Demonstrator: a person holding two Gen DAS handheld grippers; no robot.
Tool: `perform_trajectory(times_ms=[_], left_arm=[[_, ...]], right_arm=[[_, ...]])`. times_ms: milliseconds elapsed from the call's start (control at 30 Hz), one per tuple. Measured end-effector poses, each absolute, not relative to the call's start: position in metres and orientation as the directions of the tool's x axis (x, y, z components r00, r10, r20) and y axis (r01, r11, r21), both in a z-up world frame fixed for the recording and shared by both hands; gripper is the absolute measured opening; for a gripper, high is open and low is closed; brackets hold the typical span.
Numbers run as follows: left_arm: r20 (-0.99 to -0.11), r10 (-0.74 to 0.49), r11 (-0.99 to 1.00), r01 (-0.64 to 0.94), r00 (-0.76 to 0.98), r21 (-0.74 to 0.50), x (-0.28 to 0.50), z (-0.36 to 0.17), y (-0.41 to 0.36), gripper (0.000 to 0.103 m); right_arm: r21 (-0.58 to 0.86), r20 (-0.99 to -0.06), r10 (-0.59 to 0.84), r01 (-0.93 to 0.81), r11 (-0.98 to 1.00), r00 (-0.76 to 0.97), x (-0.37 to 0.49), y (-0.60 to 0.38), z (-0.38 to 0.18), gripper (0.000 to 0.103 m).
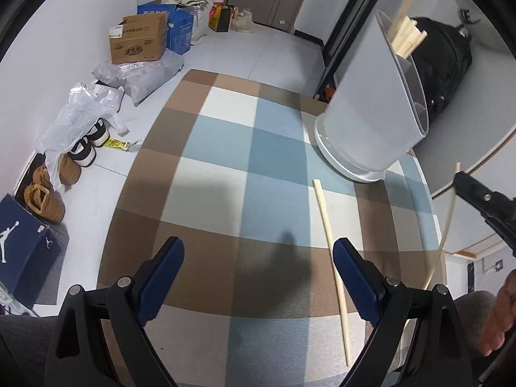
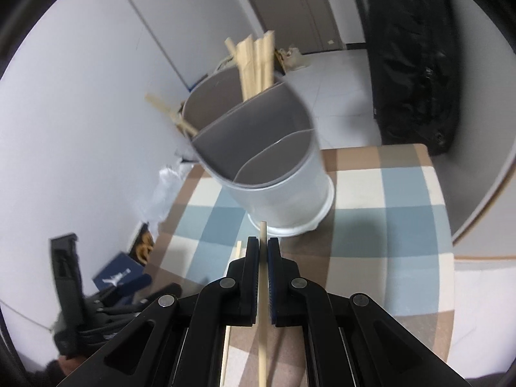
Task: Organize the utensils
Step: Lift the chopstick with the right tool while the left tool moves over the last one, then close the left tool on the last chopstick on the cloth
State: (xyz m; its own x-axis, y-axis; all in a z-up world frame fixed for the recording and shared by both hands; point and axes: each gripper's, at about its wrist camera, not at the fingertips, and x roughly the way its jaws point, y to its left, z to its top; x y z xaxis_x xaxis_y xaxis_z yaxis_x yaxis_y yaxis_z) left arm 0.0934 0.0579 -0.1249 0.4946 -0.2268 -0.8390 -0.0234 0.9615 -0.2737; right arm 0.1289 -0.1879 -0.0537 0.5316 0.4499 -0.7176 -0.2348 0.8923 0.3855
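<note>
Right tool: the right tool [image 2: 263, 245] is clamped on a chopstick [image 2: 262, 306], which runs lengthwise between the blue pads, its tip poking out past the fingertips toward 12 o'clock.
Held chopstick, other view: in the left wrist view the same stick [image 1: 446, 225] hangs at a slant at 3 o'clock, pinched near its upper end by the black tool [image 1: 459, 174] (off the cloth there).
Left tool: the left tool [image 1: 258, 258] stands wide, with nothing between its blue pads [image 1: 161, 283]; it hovers over the checked cloth.
Loose chopstick: a second chopstick [image 1: 332, 264] lies flat on the cloth, running from about 1 o'clock down to 5 o'clock just inside the left tool's right finger (touching it or not, I cannot tell).
Holder: a pale grey utensil holder [image 2: 274, 174] stands on its white base at the far side of the counter [image 2: 403, 225], divided into compartments.
Holder contents: a bundle of wooden chopsticks [image 2: 254, 61] sticks up from the rear compartment; the two nearer compartments look empty as far as the rim shows.
Holder from left: at 2 o'clock, the holder [image 1: 371, 119] appears tilted by the lens.
Beyond the counter: cardboard boxes [image 1: 138, 38] and shoes [image 1: 87, 143] on the floor at 10 o'clock.
</note>
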Motion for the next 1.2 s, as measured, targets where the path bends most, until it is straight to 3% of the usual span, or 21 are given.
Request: perform_trajectory(times_ms=[400, 667, 933, 1167, 1200], left_arm=[[-0.894, -0.187, 0.979, -0.002, 0.408, -0.206, 0.123, -0.122, 0.019, 0.090], [-0.933, -0.131, 0.990, -0.014, 0.336, -0.144, 0.139, -0.134, 0.006, 0.082], [-0.947, -0.086, 0.996, 0.009, 0.309, -0.087, 0.147, -0.141, -0.008, 0.053], [-0.953, -0.033, 0.999, 0.011, 0.303, -0.031, 0.154, -0.143, -0.016, 0.052], [-0.951, -0.031, 0.999, 0.016, 0.307, -0.028, 0.154, -0.143, -0.017, 0.048]], right_arm=[[0.528, -0.628, 0.535, -0.196, 0.827, 0.566, 0.120, -0.242, -0.050, 0.004], [0.586, -0.617, 0.559, -0.151, 0.796, 0.554, 0.117, -0.267, -0.072, 0.004], [0.638, -0.593, 0.573, -0.104, 0.763, 0.566, 0.120, -0.285, -0.095, 0.005], [0.695, -0.564, 0.596, -0.061, 0.717, 0.572, 0.123, -0.300, -0.104, 0.004], [0.703, -0.563, 0.600, -0.052, 0.709, 0.568, 0.123, -0.302, -0.106, 0.004]])
